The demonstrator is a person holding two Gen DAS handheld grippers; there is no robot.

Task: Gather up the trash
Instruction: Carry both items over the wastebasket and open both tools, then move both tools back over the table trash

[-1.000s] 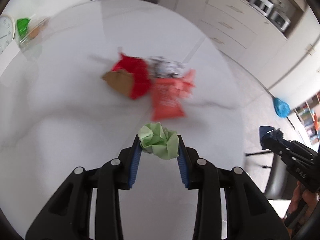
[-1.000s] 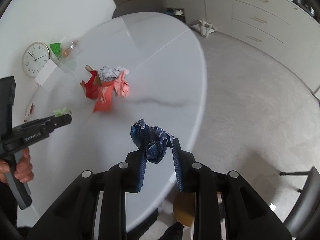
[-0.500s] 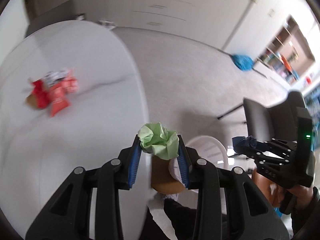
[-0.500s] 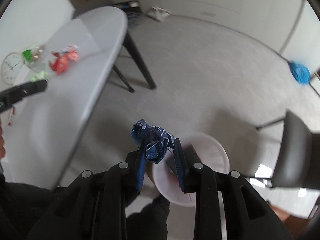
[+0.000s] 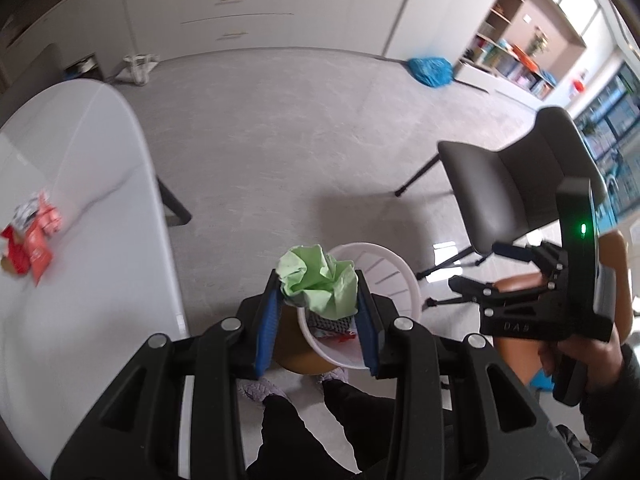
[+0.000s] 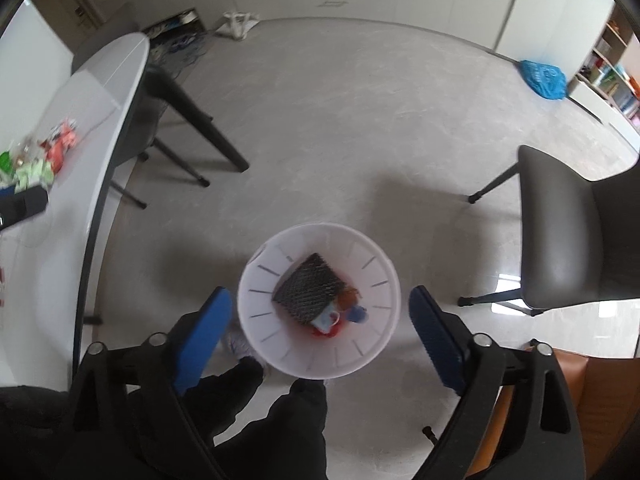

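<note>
Down between the blue pads (image 5: 267,322) of the left gripper (image 5: 317,300) sits a green wad (image 5: 320,284), clamped from both sides and held just above the near rim of the bin (image 5: 394,276). That gripper points forward and downward over the floor, level with the table (image 5: 80,264) edge on its left.

Over the bin (image 6: 372,344) hangs the right gripper (image 6: 320,320) — its fingers (image 6: 202,336) spread wide apart, one on each side of the bin's rim, nothing between them. It looks almost straight down into the bin. Inside lie a dark mesh-patterned piece (image 6: 310,288) and, just beside it, small red and blue scraps (image 6: 344,316).

Left of the bin, on the table, red wrappers (image 5: 30,244) lie in a heap, well apart from the bin. Right of the bin stands a dark chair (image 6: 576,236). The person's hand (image 5: 580,360) grips the right gripper's handle — seen from the left wrist.
</note>
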